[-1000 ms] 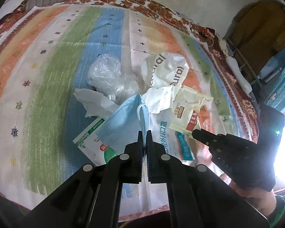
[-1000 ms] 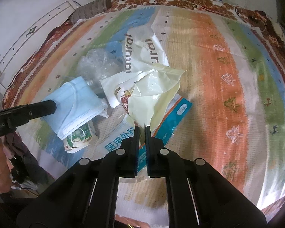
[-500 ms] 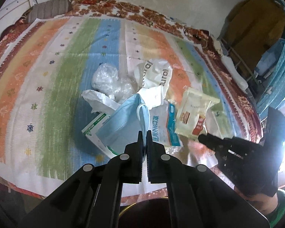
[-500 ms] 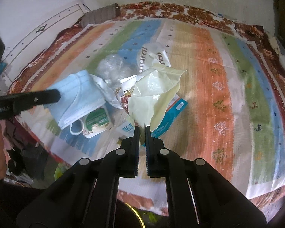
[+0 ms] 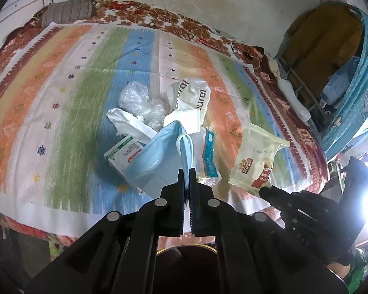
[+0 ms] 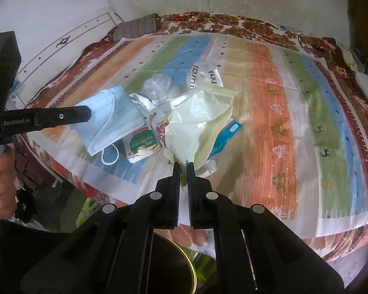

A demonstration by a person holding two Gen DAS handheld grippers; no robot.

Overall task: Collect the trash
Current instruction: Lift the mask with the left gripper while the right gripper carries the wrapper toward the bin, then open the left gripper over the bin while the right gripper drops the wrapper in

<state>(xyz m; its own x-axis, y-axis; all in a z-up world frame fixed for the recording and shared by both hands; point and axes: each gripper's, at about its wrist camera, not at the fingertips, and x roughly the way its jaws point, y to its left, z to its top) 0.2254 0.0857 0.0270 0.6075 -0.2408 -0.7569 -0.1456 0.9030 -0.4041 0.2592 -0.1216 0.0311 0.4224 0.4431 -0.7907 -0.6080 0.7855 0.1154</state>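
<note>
1. Pinching the blue face mask (image 5: 159,156) by one edge, the left hand-held gripper (image 5: 187,171) has its jaws closed on the fabric, and the mask hangs in front of the bed with its ear loop draped near the fingertips.
2. Gripping the cream snack wrapper (image 6: 196,125) by its lower edge, the right hand-held gripper (image 6: 181,165) has its jaws nearly together, with only the thin film between them; the wrapper stands up above the fingertips.
3. Seen from the left wrist, the same wrapper (image 5: 256,161) is held clear of the bed at the right, beside the mask.
4. Lying on the striped bedspread (image 5: 68,112) is the rest of the trash: a crumpled clear plastic bag (image 5: 137,98), a white bag printed "natural" (image 5: 191,93), a white tissue (image 5: 127,125), a green-and-white carton (image 5: 122,152) and a flat blue-and-white packet (image 5: 208,152), all bunched together and touching or overlapping.
5. Below both grippers, at the bottom of each view, shows the gold rim of a dark round container (image 6: 179,264); its depth cannot be made out.
</note>
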